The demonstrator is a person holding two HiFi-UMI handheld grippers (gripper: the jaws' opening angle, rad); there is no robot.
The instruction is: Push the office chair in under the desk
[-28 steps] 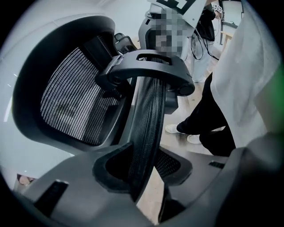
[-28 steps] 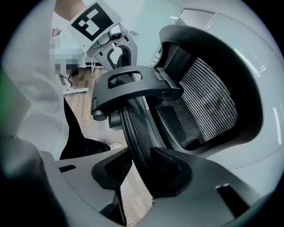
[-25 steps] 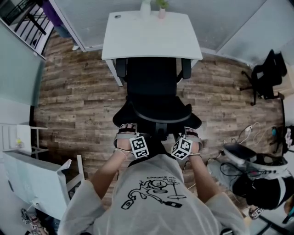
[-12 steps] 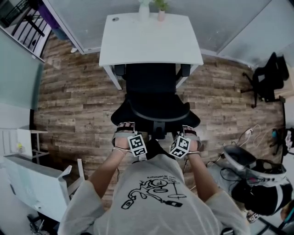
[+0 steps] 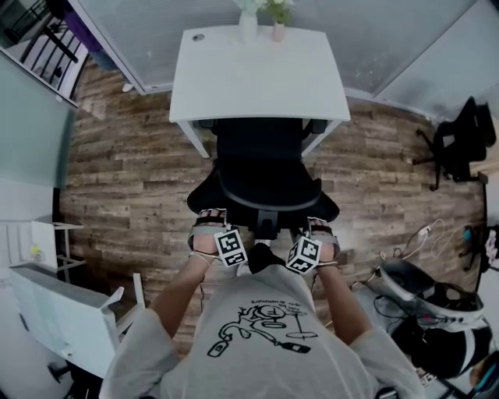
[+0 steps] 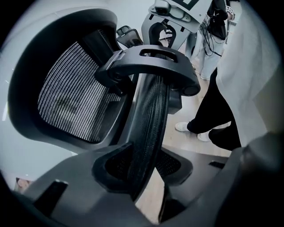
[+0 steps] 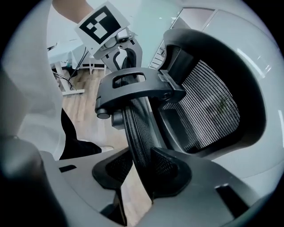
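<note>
The black mesh office chair [image 5: 261, 167] stands in front of the white desk [image 5: 257, 74], its seat front and armrests tucked beneath the desktop. Both grippers sit on the top rim of the backrest. The left gripper [image 5: 209, 227] straddles the rim's left part, the right gripper [image 5: 321, 231] its right part. In the left gripper view the mesh rim [image 6: 151, 115] runs between the pads of the left gripper [image 6: 142, 177], which is shut on it. The right gripper [image 7: 142, 177] is likewise shut on the rim [image 7: 137, 128].
Two small vases [image 5: 248, 23] stand at the desk's far edge. A second black chair [image 5: 460, 136] is at the right wall. White furniture [image 5: 62, 312] stands at lower left, cables and gear [image 5: 437, 312] at lower right. My legs and shoes [image 6: 193, 126] are just behind the chair.
The chair has rolled forward toward the desk; its armrests have slipped under the desktop. Both grippers travelled with the backrest, keeping their hold.
</note>
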